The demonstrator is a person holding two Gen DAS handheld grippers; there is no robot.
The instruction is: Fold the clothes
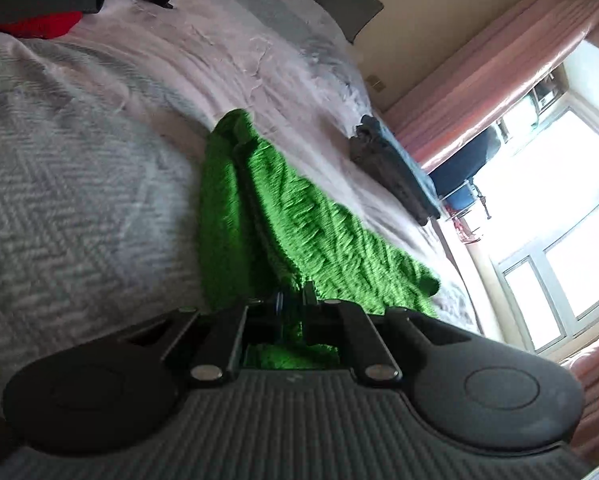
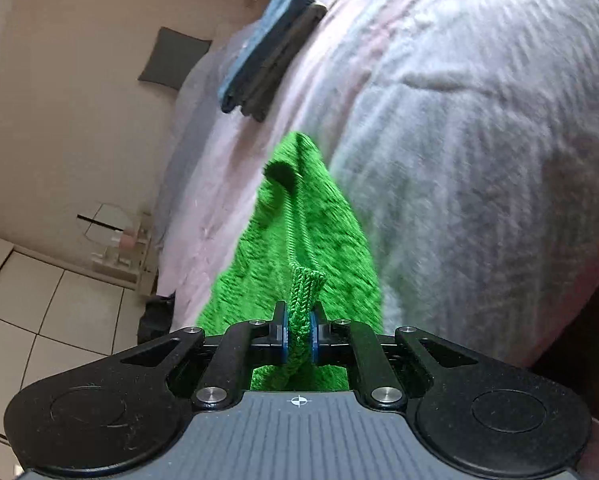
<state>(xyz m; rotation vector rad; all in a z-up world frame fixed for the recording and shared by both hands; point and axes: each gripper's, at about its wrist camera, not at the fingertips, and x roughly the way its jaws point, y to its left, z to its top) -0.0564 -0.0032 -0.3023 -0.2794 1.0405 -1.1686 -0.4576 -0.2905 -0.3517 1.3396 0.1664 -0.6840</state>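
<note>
**Right gripper clamps green knit over bed**

Right gripper (image 2: pixel 298 334): jaws closed tight on a bunched knitted edge of the green sweater (image 2: pixel 299 240), blue pads (image 2: pixel 284 336) pressing either side. Rest of sweater stretches fwd over the pale pink/grey bedspread (image 2: pixel 459 120), blurry. Stack of folded dark clothes (image 2: pixel 267 56) sits further up the bed, apart from sweater. Grey pillow (image 2: pixel 173 58) against wall. White tiled floor (image 2: pixel 39 300) at left w/ small shelf rack (image 2: pixel 127 252) beside bed.
</note>
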